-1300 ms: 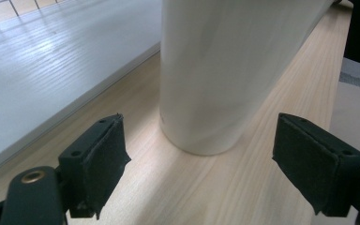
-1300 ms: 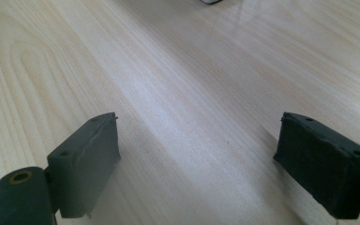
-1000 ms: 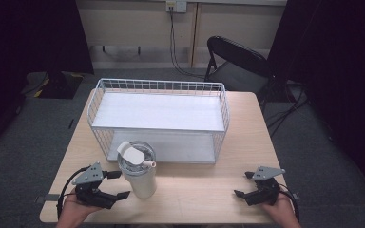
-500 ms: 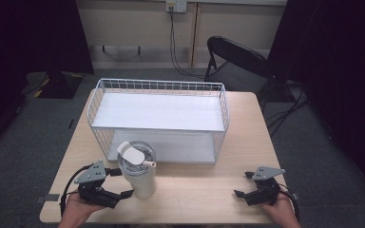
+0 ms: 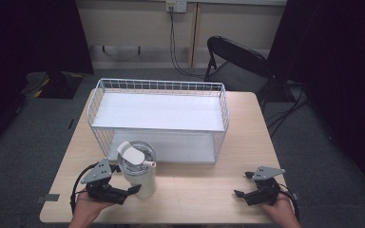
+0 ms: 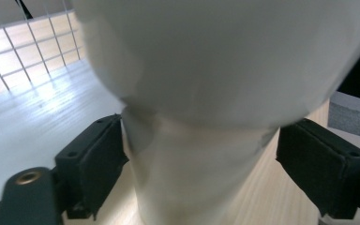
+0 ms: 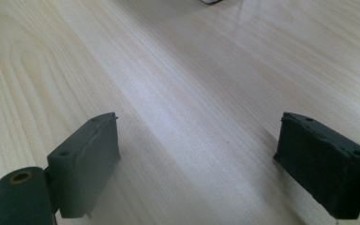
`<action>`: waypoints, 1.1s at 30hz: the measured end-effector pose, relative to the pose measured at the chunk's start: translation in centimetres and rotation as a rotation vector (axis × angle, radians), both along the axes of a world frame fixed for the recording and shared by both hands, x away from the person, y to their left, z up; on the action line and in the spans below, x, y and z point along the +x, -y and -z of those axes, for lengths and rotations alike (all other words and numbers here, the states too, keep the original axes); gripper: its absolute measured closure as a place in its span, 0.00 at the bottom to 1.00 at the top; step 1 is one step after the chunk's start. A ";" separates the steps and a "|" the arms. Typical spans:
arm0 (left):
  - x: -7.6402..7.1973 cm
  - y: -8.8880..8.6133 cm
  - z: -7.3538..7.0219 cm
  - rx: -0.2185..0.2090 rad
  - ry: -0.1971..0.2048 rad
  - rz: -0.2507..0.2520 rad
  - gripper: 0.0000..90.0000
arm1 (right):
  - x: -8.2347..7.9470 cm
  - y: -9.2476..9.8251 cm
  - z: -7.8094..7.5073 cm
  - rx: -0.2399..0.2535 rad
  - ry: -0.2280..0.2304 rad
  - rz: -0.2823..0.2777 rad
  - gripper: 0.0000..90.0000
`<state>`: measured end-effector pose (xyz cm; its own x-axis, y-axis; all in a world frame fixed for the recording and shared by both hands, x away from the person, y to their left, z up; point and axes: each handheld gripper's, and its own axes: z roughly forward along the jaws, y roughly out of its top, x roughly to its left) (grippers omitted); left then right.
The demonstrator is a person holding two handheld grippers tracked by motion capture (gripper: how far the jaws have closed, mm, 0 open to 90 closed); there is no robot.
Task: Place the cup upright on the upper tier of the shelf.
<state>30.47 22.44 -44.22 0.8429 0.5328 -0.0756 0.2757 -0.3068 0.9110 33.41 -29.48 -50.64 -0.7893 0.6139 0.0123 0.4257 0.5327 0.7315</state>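
A white tumbler (image 5: 141,179) with a clear lid and a flip spout stands upright on the wooden table (image 5: 195,190), in front of the wire basket. My left gripper (image 5: 125,183) is open at its left side. The left gripper view has the tumbler (image 6: 201,93) close up and blurred between the two black pads (image 6: 93,159), one on each side of its lower body. My left gripper (image 6: 199,173) is not pressed shut on it. At the table's front right, my right gripper (image 5: 242,184) lies low and open. Bare wood (image 7: 168,70) lies between the jaws of my right gripper (image 7: 197,159).
A white two-tier wire basket (image 5: 161,85) with white shelves takes up the middle and back of the table. A black folding chair (image 5: 233,61) stands behind the table's far right corner. Bare wood stretches between the tumbler and the right gripper.
My left gripper has slid a little to the right, so its jaws now stand around the tumbler. The right gripper has stayed put.
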 end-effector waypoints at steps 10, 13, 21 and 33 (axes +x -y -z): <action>0.3 2.2 1.1 -0.039 0.089 -0.055 0.09 | 0.0 0.0 0.0 0.000 0.000 0.000 0.14; 0.3 2.4 1.2 -0.063 0.118 -0.069 0.09 | 0.0 0.0 0.0 0.000 0.000 0.000 0.14; 0.1 2.6 1.3 -0.072 0.150 -0.110 0.11 | 0.0 0.0 0.0 0.000 0.000 0.000 0.14; -0.4 1.8 -1.5 -0.128 0.156 -0.132 0.11 | 0.0 0.0 0.0 0.000 0.000 0.000 0.14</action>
